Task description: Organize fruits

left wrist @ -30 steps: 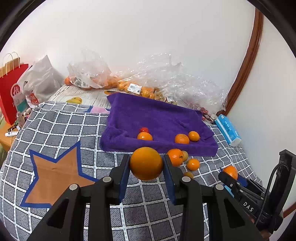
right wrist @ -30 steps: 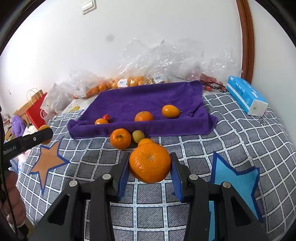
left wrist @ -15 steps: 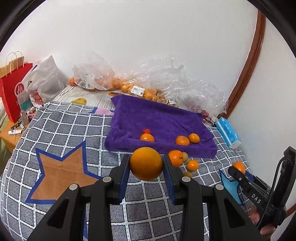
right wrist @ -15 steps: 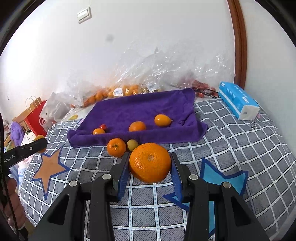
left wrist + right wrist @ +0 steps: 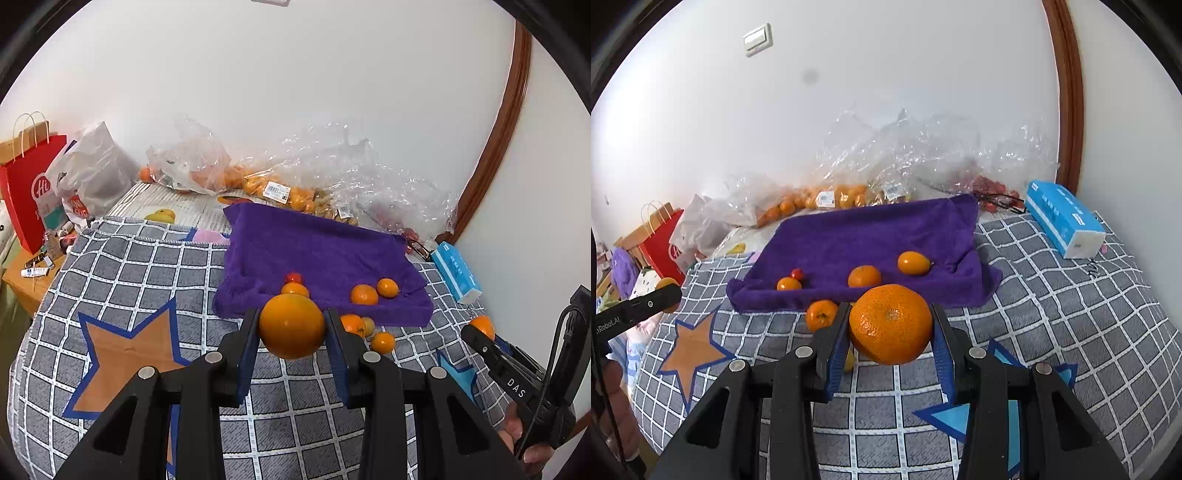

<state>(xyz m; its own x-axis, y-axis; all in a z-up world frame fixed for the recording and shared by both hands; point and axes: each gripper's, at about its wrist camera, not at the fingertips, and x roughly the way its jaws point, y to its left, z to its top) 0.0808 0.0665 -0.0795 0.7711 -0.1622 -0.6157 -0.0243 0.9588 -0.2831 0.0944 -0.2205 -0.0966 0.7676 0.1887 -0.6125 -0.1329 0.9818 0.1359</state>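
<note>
My left gripper [image 5: 291, 328] is shut on a smooth orange [image 5: 291, 326], held above the checkered blanket in front of the purple towel [image 5: 317, 251]. My right gripper [image 5: 891, 325] is shut on a larger dimpled mandarin [image 5: 890, 323], also in front of the towel [image 5: 871, 232]. On the towel lie small oranges [image 5: 864, 276] [image 5: 913, 263] [image 5: 789, 283] and a red cherry tomato [image 5: 797, 273]. Loose fruits lie on the blanket by the towel's front edge [image 5: 382, 341] [image 5: 820, 314]. The right gripper shows at the right of the left wrist view [image 5: 480, 332].
Clear plastic bags of oranges [image 5: 269, 184] lie along the back wall. A blue tissue box [image 5: 1063, 218] sits at the right. A red paper bag [image 5: 29, 192] and a grey bag [image 5: 92, 173] stand at the left. The grey checkered blanket [image 5: 147, 266] covers the surface.
Both grippers have risen and drawn back from the towel, each still holding its fruit. The fruits on the towel have not moved.
</note>
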